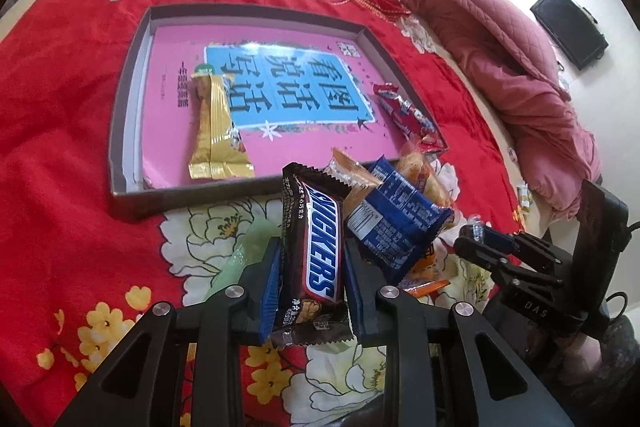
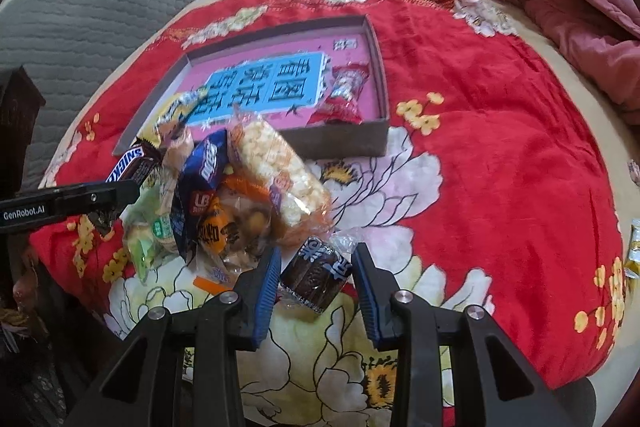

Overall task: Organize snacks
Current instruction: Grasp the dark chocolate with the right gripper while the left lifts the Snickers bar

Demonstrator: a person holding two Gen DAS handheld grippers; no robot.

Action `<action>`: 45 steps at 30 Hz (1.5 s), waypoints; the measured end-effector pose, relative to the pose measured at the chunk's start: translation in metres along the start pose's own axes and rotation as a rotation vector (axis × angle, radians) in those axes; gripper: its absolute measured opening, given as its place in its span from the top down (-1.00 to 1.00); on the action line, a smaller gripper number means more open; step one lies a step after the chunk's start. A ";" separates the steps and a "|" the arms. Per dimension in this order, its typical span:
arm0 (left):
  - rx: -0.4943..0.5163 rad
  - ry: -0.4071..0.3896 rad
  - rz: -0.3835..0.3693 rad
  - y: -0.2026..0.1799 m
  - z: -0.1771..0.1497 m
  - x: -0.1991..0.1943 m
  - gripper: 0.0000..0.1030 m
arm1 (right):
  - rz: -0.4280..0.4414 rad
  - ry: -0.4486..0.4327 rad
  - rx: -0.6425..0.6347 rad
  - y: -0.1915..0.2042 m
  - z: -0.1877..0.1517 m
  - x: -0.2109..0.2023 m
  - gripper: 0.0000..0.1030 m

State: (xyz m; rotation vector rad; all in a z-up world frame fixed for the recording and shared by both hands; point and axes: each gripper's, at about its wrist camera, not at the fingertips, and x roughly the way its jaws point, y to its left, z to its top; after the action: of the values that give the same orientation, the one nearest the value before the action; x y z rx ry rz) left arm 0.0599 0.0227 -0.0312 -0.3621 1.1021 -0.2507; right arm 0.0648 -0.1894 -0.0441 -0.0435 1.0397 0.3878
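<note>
While the left gripper (image 1: 310, 259) clamps a Snickers bar (image 1: 316, 247) between its blue pads, lifted above the red floral bedspread (image 1: 72, 131), a shallow grey box (image 1: 132, 87) lies beyond it holding a gold wafer packet (image 1: 214, 127) and a red candy packet (image 1: 408, 115). A blue snack packet (image 1: 396, 219) sits just right of the bar. In the right wrist view, the right gripper (image 2: 316, 277) is clenched on a dark chocolate cake in clear wrap (image 2: 316, 273), just beside the snack pile (image 2: 224, 203), where a puffed rice cracker packet (image 2: 280, 171) lies on top.
</note>
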 end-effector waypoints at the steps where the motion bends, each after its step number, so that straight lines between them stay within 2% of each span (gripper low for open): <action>1: 0.003 -0.012 -0.003 0.000 0.000 -0.003 0.42 | 0.000 -0.014 0.005 -0.001 0.001 -0.003 0.28; 7: 0.002 -0.051 -0.016 0.002 0.003 -0.012 0.42 | 0.021 -0.055 0.030 -0.003 0.007 -0.013 0.28; 24: -0.035 -0.104 -0.014 0.016 0.011 -0.023 0.42 | 0.031 -0.093 0.015 0.007 0.020 -0.021 0.28; 45: -0.081 -0.168 0.010 0.038 0.025 -0.025 0.42 | 0.012 -0.150 0.039 -0.002 0.063 -0.005 0.28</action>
State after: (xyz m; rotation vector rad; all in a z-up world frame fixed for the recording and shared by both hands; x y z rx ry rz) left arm 0.0724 0.0713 -0.0161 -0.4420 0.9498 -0.1643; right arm 0.1154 -0.1796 -0.0080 0.0266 0.8993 0.3753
